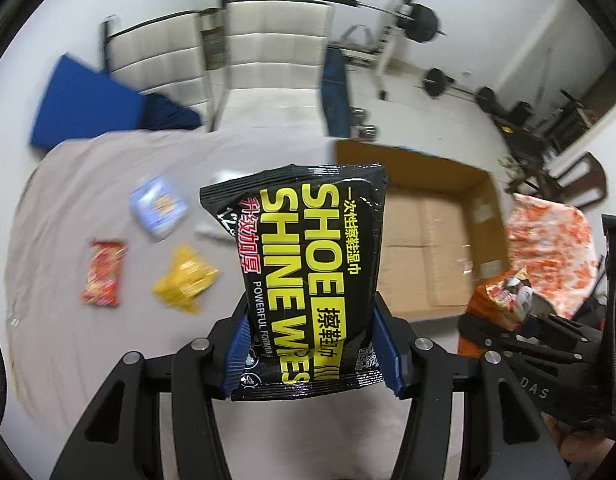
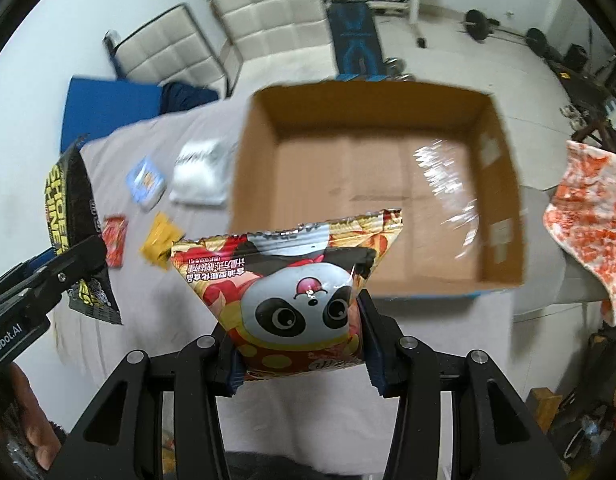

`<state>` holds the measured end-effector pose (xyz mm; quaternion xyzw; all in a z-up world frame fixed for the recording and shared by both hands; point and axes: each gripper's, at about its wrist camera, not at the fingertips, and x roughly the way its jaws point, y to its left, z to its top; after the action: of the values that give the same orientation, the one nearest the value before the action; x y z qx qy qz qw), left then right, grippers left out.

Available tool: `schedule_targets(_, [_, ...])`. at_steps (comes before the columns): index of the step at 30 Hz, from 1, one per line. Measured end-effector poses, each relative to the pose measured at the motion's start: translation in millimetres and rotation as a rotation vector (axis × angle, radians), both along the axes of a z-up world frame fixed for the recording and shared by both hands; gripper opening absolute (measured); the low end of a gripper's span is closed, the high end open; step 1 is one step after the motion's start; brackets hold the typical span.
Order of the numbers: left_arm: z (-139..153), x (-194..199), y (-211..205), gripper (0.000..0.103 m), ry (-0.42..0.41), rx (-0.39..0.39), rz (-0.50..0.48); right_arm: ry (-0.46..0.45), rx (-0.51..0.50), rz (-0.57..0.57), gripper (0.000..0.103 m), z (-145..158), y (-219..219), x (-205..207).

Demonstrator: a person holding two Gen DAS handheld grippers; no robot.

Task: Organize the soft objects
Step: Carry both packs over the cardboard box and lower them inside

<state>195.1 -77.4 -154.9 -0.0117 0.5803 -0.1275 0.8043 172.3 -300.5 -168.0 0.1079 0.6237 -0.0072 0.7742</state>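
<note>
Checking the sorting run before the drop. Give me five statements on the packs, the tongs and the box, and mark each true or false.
1. The left tongs grip a black shoe wipes pack. True.
2. The right tongs are empty. False: they clamp a panda snack bag.
3. The cardboard box is full of packs. False: its brown floor is bare.
4. A red packet and a yellow packet lie on the grey cloth. True.
5. The yellow packet lies inside the box. False: it lies outside it, on the cloth.
</note>
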Motion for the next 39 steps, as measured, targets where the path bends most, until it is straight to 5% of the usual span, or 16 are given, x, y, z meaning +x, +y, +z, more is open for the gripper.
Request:
schedule_targets(6, [-14,52,-89,0.052,0.079,-0.057,-0.087,0.021,-0.021,-0.051,0.049,-15,-75,40])
schedule_targets(15, [-81,124,-178,0.052,0.251,-0.1,-0.137,0.105,-0.054,-0.011,0.049,-93,-132,116])
schedule_targets(25, [-152,167,-216,0.052,0.43,-0.153,-0.136,0.182,-0.079,0.041,0.049,-161,-159,170])
schedule_targets(39, [-173,181,-226,0.054,0.478,-0.176,-0.132,0.22,-0.062,0.027,0.051,-187,-175,191])
